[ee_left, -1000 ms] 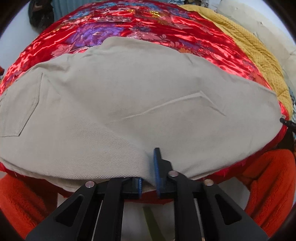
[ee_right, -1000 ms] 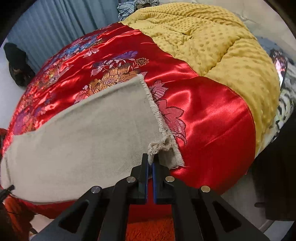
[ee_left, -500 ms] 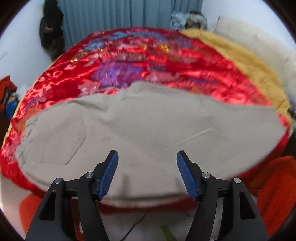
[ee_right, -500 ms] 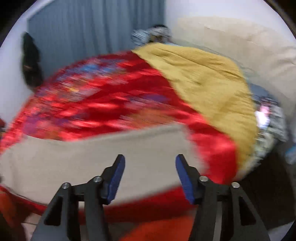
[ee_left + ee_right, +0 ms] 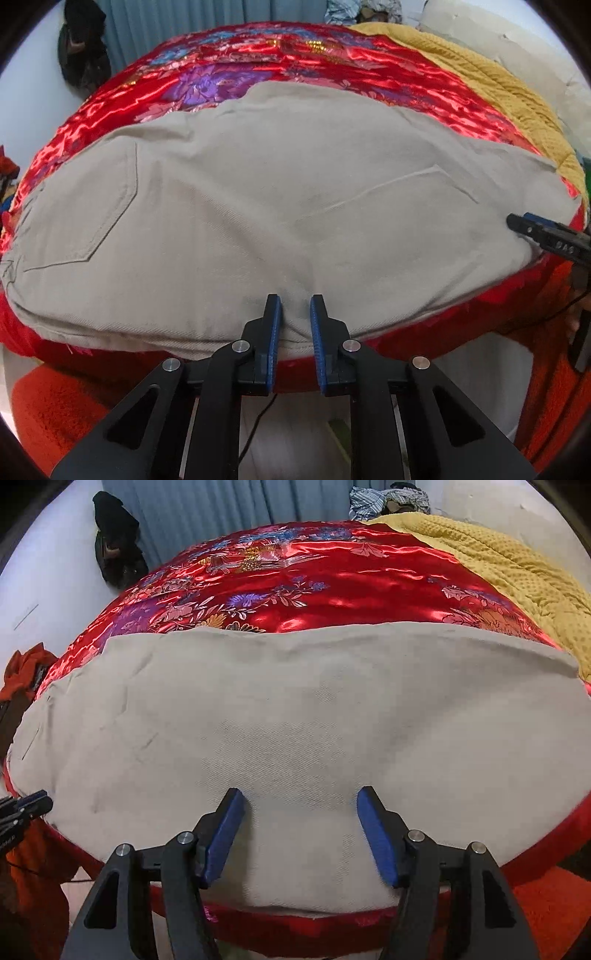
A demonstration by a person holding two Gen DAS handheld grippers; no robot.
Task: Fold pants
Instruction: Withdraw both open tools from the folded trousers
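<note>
Gripping the near hem cleanly is what we need next. The beige pants (image 5: pixel 280 206) lie flat across the red satin bedspread (image 5: pixel 295 62), stretched sideways just ahead of both claws. Our left gripper (image 5: pixel 295 308) has its jaws slightly apart, straddling the near edge of the cloth but not yet pinching it. Our right gripper (image 5: pixel 299 805) stands wide apart above the fabric, holding nothing. We judge that each claw should slide one finger under all layers at the edge directly in front of it, then close firmly. Lifting both sides evenly should keep the slippery satin below from bunching.
</note>
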